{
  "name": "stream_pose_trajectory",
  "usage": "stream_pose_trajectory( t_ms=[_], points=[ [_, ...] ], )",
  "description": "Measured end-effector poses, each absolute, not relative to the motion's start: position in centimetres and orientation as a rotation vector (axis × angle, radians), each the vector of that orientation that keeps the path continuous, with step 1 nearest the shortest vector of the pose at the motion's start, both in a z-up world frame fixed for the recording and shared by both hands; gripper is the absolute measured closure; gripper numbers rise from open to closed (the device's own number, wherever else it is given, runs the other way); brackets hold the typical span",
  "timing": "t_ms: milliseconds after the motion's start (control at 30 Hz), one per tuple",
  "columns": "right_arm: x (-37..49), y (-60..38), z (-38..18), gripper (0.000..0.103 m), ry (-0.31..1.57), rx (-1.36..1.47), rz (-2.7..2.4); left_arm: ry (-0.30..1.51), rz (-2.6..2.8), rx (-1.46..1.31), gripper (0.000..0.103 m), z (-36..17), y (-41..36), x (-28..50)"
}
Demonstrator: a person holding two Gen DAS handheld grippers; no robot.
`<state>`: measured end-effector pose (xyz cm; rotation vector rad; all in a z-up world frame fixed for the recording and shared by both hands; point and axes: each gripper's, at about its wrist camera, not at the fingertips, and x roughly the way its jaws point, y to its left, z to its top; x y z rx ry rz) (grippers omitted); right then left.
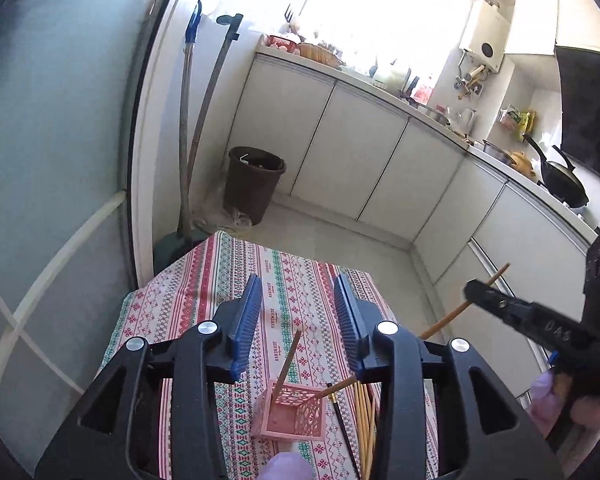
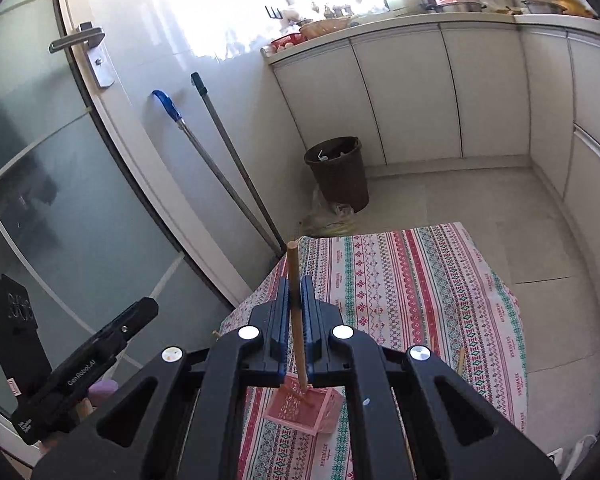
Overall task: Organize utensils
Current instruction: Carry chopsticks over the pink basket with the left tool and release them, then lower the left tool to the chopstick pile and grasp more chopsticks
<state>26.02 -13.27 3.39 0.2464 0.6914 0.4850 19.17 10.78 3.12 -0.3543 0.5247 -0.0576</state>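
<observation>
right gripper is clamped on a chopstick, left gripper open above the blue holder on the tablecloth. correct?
Wrong colour: the holder is pink, as the left wrist view shows. The rest holds: right gripper clamps a chopstick; left gripper is open above the holder on the tablecloth.

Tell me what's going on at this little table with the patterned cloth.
A person is sorting chopsticks into a pink perforated plastic basket on the cloth-covered table, using a handheld gripper in each hand. The right gripper is shut on a wooden chopstick, carrying it above the basket. The left gripper is open and empty over the basket, where one chopstick already stands. More yellow chopsticks lie beside the basket.
</observation>
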Motion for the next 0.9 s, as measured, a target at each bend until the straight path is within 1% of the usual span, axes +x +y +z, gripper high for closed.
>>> stream_pose_trajectory(
  t_ms=[133, 267, 400, 567, 600, 667, 800, 867, 900],
  points=[
    [26.9, -11.5, 1.9, 0.096, 0.731, 0.236, 0.494, 0.534, -0.054, -0.355, 0.064, 2.9, 11.0, 19.2],
    [27.6, -10.4, 0.4, 0.088, 0.776, 0.256, 0.510, 0.533, -0.049, -0.349, 0.063, 2.8, 11.1, 19.0],
    [27.2, -10.2, 0.5, 0.088, 0.765, 0.236, 0.499, 0.536, -0.048, -0.345, 0.062, 2.8, 11.2, 18.9],
    [26.4, -10.1, 0.5, 0.087, 0.750, 0.194, 0.472, 0.554, -0.054, -0.325, 0.057, 2.4, 10.4, 19.0],
    [26.2, -10.1, 0.4, 0.086, 0.746, 0.178, 0.463, 0.558, -0.055, -0.315, 0.056, 2.3, 10.1, 19.0],
    [25.8, -10.0, 0.1, 0.077, 0.740, 0.142, 0.438, 0.565, -0.049, -0.299, 0.051, 2.0, 9.7, 19.0],
    [24.8, -10.1, -0.6, 0.069, 0.715, 0.067, 0.381, 0.596, -0.033, -0.266, 0.047, 0.9, 8.6, 19.2],
    [24.2, -10.5, -1.0, 0.058, 0.703, 0.035, 0.351, 0.615, -0.025, -0.251, 0.042, 0.3, 8.1, 19.3],
    [24.0, -10.7, -1.2, 0.056, 0.698, 0.025, 0.339, 0.620, -0.025, -0.246, 0.040, 0.1, 7.9, 19.3]
  ],
)
